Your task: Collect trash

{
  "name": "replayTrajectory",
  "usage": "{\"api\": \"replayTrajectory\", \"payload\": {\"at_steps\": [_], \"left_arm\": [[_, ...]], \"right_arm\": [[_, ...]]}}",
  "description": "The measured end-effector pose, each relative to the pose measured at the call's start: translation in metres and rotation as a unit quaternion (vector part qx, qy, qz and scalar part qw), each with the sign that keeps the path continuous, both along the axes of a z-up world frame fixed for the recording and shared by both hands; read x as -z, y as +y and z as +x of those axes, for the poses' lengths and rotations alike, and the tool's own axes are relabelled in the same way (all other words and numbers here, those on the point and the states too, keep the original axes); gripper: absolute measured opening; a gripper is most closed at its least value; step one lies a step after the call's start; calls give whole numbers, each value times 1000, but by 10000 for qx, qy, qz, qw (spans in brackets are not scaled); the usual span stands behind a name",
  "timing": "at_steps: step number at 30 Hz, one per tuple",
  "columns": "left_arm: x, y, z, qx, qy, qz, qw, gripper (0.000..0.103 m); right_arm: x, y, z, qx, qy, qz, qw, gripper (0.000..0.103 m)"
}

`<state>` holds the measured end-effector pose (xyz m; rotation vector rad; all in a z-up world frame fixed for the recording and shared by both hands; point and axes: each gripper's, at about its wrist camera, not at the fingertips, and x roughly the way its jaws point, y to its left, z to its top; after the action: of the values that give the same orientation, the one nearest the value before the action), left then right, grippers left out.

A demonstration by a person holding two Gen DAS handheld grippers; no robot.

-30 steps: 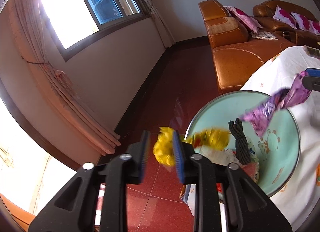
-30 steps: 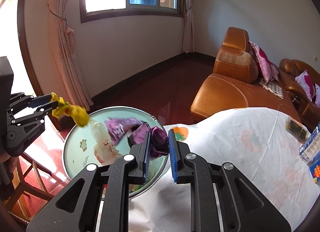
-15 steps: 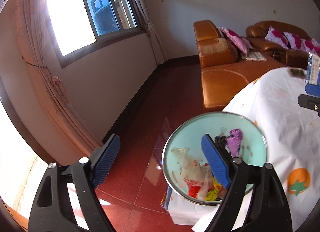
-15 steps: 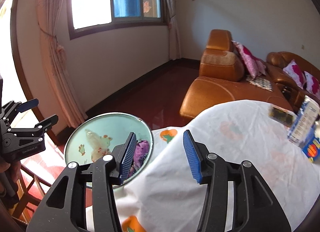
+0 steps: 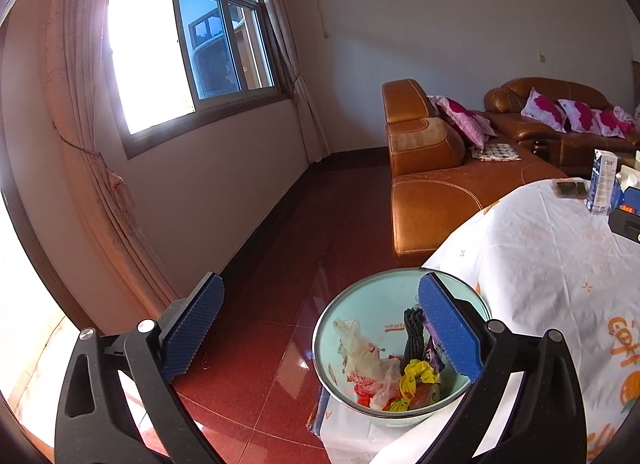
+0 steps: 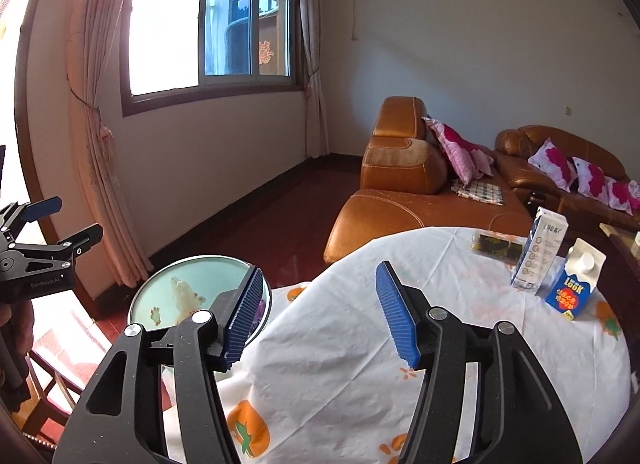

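The sofa [image 6: 404, 199] fills the far side of the room, orange-brown, with pink cushions [image 6: 460, 147] on it. In front of it stands the bench [image 6: 460, 344], covered by a white cloth printed with orange fruit.

A pale green basin [image 5: 400, 292] sits just beside the bench's near edge, above the red floor [image 5: 280, 264]. The trash lies inside it: a crumpled clear bag [image 5: 360, 356], a dark knotted cord [image 5: 412, 328], a yellow wrapper [image 5: 418, 372], and a purple wrapper [image 5: 434, 356] partly hidden behind the tool's pad.

The left tool [image 5: 320, 332] hangs above the basin with its jaws spread wide and nothing between them; one blue pad is over the floor, the other over the basin's right side. In the right wrist view it shows at the left edge [image 6: 60, 219], also parted.

The right tool [image 6: 320, 320] hovers over the bench near the basin, jaws wide apart and empty.

On the far side of the bench, well apart from both tools, stand a tall white carton [image 6: 540, 256] and, just beside it, a shorter blue carton [image 6: 576, 280] with a white cap. Behind them lies a flat dark packet [image 6: 496, 244].
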<state>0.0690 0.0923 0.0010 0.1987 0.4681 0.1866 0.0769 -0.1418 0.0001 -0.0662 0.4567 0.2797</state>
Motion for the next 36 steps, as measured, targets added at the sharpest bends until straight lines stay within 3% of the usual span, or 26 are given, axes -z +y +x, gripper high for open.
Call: {"api": "replayTrajectory", "payload": {"at_steps": [36], "left_arm": [[-1,5,0,-34,-6,-7,10000,97]], "right_arm": [[-3,-3,-6,46,-56,-38,10000,62]]}}
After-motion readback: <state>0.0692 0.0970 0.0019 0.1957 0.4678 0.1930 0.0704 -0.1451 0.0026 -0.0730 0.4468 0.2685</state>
